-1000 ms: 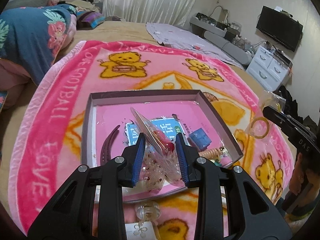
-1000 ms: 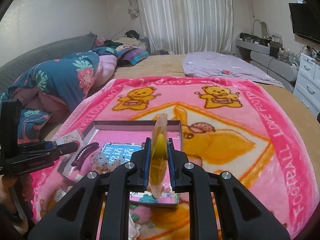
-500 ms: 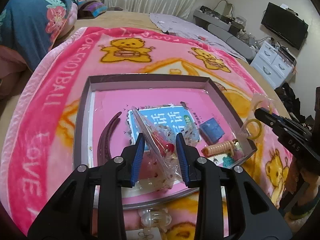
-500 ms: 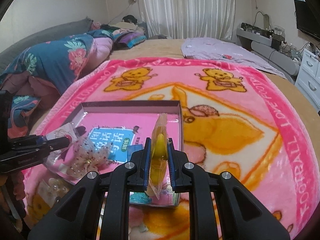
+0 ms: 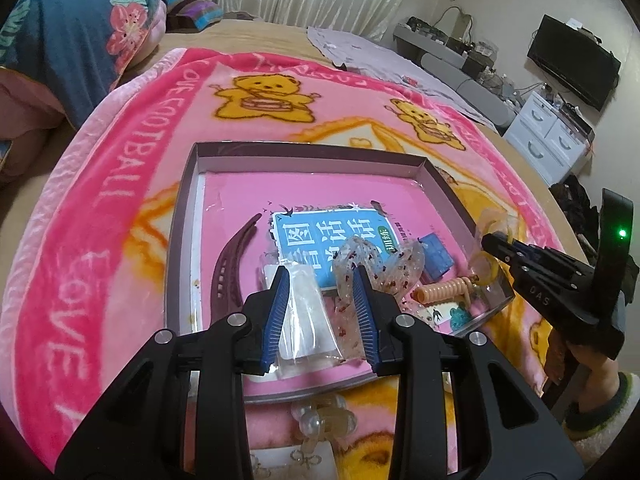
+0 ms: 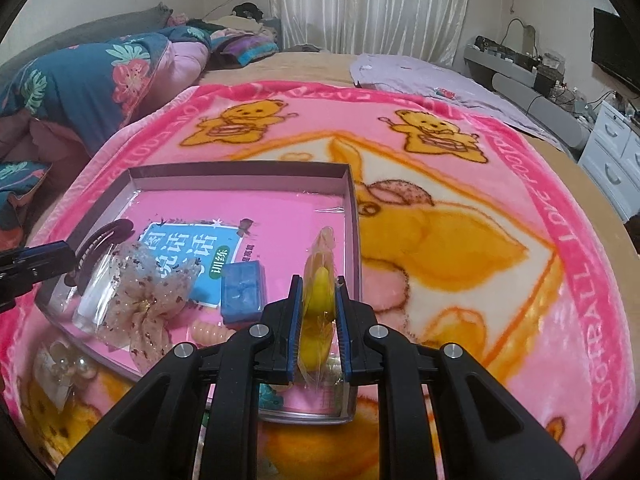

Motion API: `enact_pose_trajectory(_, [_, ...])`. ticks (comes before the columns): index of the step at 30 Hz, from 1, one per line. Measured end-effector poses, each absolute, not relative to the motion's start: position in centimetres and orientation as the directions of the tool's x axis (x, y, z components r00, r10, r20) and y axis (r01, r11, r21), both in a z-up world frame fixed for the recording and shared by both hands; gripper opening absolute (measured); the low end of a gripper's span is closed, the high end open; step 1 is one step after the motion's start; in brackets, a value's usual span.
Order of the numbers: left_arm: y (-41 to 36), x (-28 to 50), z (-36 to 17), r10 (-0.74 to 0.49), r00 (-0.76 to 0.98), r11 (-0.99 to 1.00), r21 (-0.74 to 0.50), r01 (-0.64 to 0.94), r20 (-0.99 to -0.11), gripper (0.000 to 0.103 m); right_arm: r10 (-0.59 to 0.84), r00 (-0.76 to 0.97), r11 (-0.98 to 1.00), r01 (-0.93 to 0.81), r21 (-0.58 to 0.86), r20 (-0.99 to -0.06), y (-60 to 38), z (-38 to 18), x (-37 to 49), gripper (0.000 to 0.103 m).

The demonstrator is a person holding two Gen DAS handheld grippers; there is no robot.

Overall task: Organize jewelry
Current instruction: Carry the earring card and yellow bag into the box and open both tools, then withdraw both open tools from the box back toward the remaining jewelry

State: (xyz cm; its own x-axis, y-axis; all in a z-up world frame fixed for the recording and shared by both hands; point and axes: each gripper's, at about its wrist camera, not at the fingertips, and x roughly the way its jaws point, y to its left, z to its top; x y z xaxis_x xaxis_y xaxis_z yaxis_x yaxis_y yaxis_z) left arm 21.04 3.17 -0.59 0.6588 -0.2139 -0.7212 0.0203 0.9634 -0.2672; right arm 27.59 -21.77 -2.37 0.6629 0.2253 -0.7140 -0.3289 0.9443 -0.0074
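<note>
While the right gripper [image 6: 317,312] clamps a yellow ring's bag [image 6: 318,304] over the tray [image 6: 352,216], the left gripper [image 5: 320,308] stands apart. A clear packet [image 5: 306,320] lies between its pads, untouched.

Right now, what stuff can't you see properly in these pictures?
- Yellow thing in its clear bag, right wrist view: right gripper pads hide its sides.
- Box front edge, left wrist view: left gripper covers it.
- Pearly clip, left wrist view: partly behind the gripper.
- White card, left wrist view: cut off at the bottom.
</note>
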Motion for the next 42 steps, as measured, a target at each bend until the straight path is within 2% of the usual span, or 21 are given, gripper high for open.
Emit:
enact_pose_trajectory(3, [3.3,20.7,-0.2,-0.215,0.665,0.963,-0.27,0.021,-0.715,0.031,0.237,0.656,0.943,-0.332,0.008,-0.716,-21.8,-2.3,27.4,0.015])
enact_pose_trajectory(7, [3.1,20.3,0.2,-0.218,0.671,0.963,-0.269,0.028,-0.709,0.031,0.255,0.652,0.942,-0.335,0.03,-0.714,-22.0,-2.1,27.0,0.017])
enact_pose_trajectory(16, [3.0,19.4,1.0,-0.224,0.682,0.961,-0.273,0.037,-0.696,0.031,0.297,0.657,0.937,-0.341,0.078,-0.692,-22.9,-0.5,25.4,0.041])
enact_pose_trajectory(18, [3.1,19.1,1.3,-0.223,0.687,0.961,-0.275,0.036,-0.691,0.035,0.306,0.664,0.935,-0.343,0.085,-0.682,-23.2,0.1,24.7,0.045])
enact_pose_trajectory(22, [3.3,18.4,2.0,-0.225,0.696,0.959,-0.282,0.034,-0.682,0.039,0.316,0.686,0.935,-0.342,0.093,-0.655,-23.8,1.5,23.3,0.058])
enact_pose_trajectory(26, [3.7,17.4,2.8,-0.229,0.711,0.955,-0.295,0.031,-0.665,0.053,0.329,0.711,0.935,-0.337,0.11,-0.621,-24.7,3.1,21.8,0.073])
enact_pose_trajectory(27, [3.8,17.1,3.1,-0.225,0.718,0.955,-0.296,0.027,-0.659,0.059,0.333,0.718,0.935,-0.335,0.115,-0.612,-24.9,3.5,21.4,0.073])
enact_pose_trajectory(29, [3.9,16.7,3.6,-0.223,0.724,0.954,-0.298,0.025,-0.653,0.061,0.34,0.724,0.934,-0.334,0.126,-0.6,-25.4,4.3,20.8,0.073])
enact_pose_trajectory(31, [4.1,16.1,4.0,-0.221,0.73,0.952,-0.304,0.018,-0.646,0.068,0.347,0.732,0.932,-0.336,0.132,-0.586,-25.7,5.0,20.3,0.073])
enact_pose_trajectory(33, [4.2,15.7,4.3,-0.218,0.737,0.951,-0.309,0.013,-0.64,0.078,0.349,0.743,0.933,-0.335,0.135,-0.571,-26.0,5.7,19.7,0.075])
enact_pose_trajectory(35, [4.2,15.2,4.6,-0.22,0.743,0.95,-0.313,0.015,-0.632,0.083,0.349,0.76,0.934,-0.329,0.138,-0.549,-26.4,6.5,19.0,0.084])
enact_pose_trajectory(42, [4.4,13.6,5.9,-0.196,0.77,0.954,-0.3,0.006,-0.607,0.093,0.359,0.774,0.931,-0.337,0.142,-0.522,-26.9,8.1,17.3,0.085])
